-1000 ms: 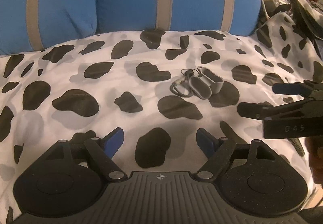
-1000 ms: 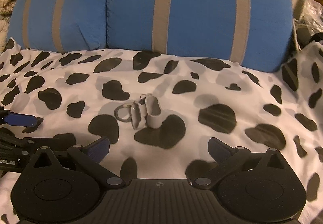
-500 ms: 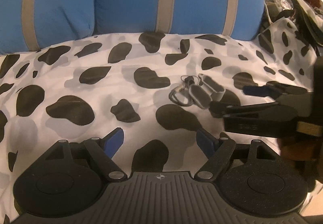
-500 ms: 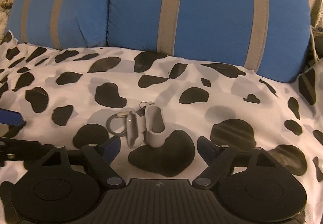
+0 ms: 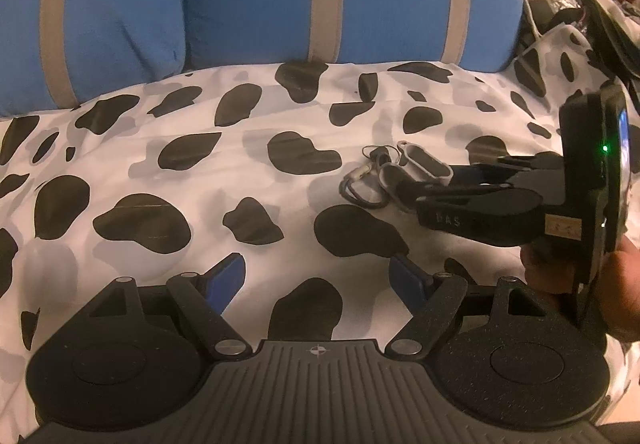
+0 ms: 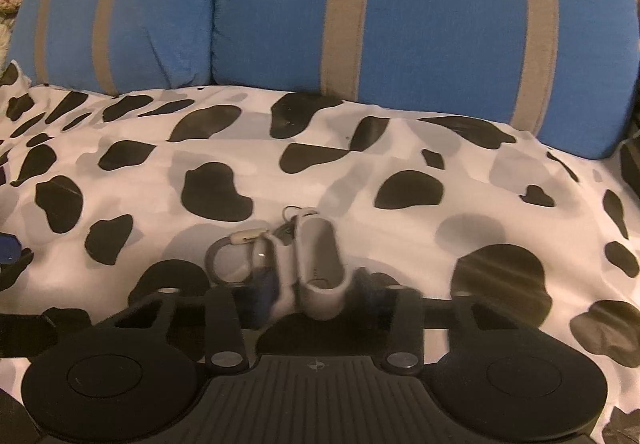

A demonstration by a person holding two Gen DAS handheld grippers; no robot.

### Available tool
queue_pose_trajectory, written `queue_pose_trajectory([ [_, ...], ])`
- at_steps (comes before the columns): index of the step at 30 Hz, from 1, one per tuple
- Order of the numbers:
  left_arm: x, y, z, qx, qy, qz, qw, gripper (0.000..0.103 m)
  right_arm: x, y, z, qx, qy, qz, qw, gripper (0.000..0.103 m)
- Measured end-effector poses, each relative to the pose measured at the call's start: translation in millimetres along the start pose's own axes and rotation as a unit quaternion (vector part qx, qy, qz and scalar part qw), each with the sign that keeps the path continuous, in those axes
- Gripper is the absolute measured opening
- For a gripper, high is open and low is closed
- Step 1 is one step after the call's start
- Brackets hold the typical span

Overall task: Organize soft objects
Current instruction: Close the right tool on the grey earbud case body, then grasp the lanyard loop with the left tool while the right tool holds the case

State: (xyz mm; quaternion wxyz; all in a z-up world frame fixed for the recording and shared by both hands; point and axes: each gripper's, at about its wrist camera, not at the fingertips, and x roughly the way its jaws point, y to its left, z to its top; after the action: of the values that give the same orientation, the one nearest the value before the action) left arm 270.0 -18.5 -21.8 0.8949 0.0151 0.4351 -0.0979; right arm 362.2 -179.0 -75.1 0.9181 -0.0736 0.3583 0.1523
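A: What's the item?

B: Small grey soft silicone earbud case (image 6: 320,276) with a hinged lid flap (image 6: 282,264), clipped to a grey oval carabiner (image 6: 230,258) through a small key ring (image 6: 291,213).

A: State?

B: Case is open, lid folded over to its left side, hollow body facing up.

A: Pose and place?

B: Lying flat on the white cow-print sheet (image 6: 400,244), long axis pointing toward the blue pillows with tan stripes (image 6: 440,24). Carabiner flat on the left, touching the lid. From the left wrist view, same cluster (image 5: 400,174) sits right of centre.
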Motion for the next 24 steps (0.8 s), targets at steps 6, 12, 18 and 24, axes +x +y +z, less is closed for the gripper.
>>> queue_pose_trajectory([
  [6,6.7,-5.6,-3.4,0.013,-0.003,0.003,0.9999,0.079,-8.3,-1.3,1.6,0.005,0.009,0.008,1.0,0.03],
  [12,14.4,-11.0,-5.2,0.025,-0.022,-0.003,0.9994,0.079,-31.9,-14.4,6.2,0.017,0.004,0.014,1.0,0.029],
  [18,25.6,-19.6,1.7,0.009,-0.048,-0.016,0.9987,0.079,-61.3,-28.2,8.3,0.019,-0.003,0.015,1.0,0.029],
  [24,47.6,-32.8,12.6,0.034,-0.06,-0.013,0.9975,0.079,-85.4,-39.1,4.8,0.028,0.001,0.011,1.0,0.029],
])
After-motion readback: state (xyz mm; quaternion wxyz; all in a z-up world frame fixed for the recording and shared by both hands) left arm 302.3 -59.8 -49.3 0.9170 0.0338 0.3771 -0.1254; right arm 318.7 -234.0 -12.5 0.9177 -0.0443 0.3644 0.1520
